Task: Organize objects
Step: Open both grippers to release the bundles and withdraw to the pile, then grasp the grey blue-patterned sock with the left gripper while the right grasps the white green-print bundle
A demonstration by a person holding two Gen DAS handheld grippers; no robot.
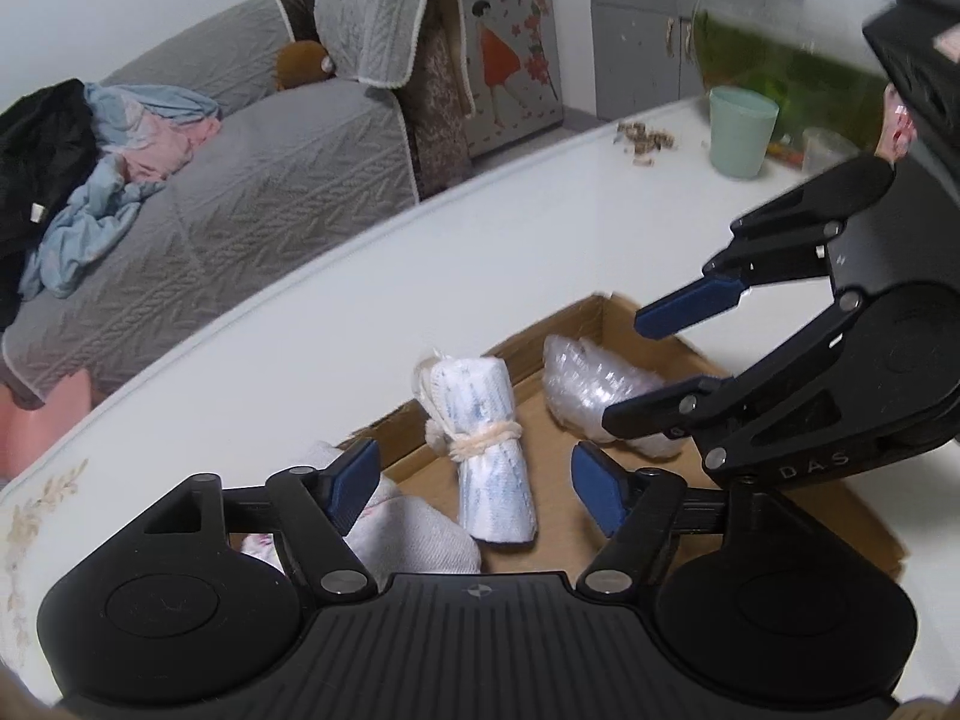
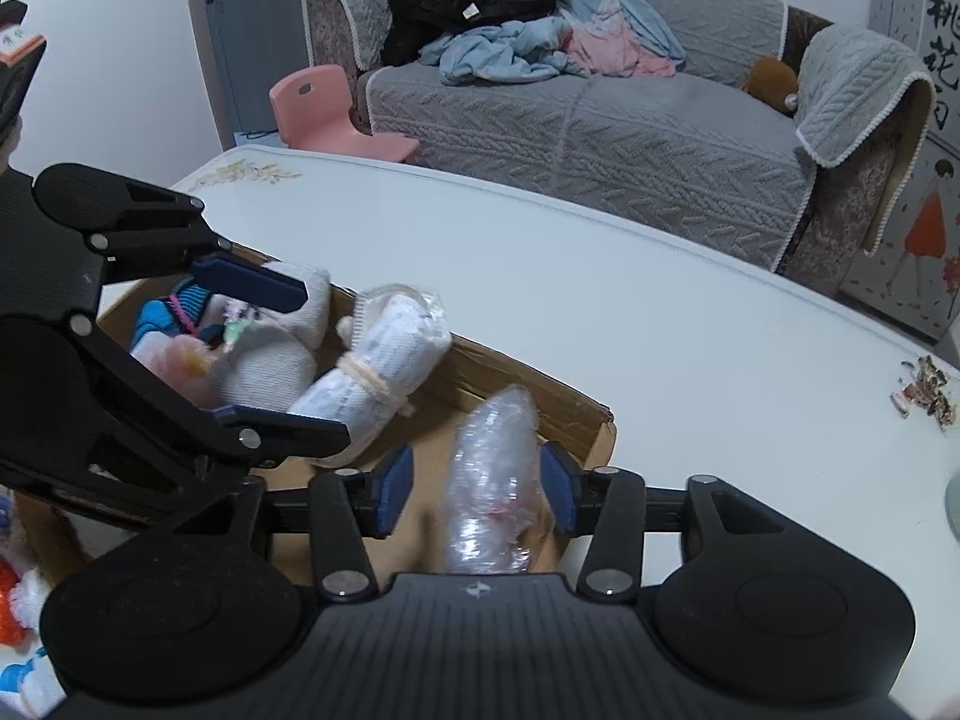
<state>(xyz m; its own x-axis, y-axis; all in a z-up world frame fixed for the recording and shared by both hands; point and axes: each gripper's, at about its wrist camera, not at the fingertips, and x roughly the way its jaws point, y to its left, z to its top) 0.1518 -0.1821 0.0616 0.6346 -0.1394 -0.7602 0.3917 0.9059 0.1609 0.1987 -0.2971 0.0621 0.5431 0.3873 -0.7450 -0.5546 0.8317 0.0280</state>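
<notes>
A shallow cardboard box (image 1: 600, 312) (image 2: 528, 384) lies on the white table. In it lie a rolled white-and-blue cloth tied with string (image 1: 489, 450) (image 2: 372, 378), a bubble-wrapped bundle (image 1: 594, 390) (image 2: 495, 480), and a grey-white knitted item (image 1: 414, 534) (image 2: 270, 360) beside colourful items (image 2: 174, 312). My left gripper (image 1: 477, 492) (image 2: 282, 354) is open above the rolled cloth, not touching it. My right gripper (image 2: 477, 489) (image 1: 630, 372) is open with its fingers on either side of the bubble-wrapped bundle, apart from it.
A mint cup (image 1: 741, 132), a fish tank with green water (image 1: 780, 54) and scattered shells (image 1: 645, 141) (image 2: 927, 393) stand at the table's far side. A grey sofa (image 2: 600, 120) with clothes and a pink chair (image 2: 330, 114) stand beyond the table.
</notes>
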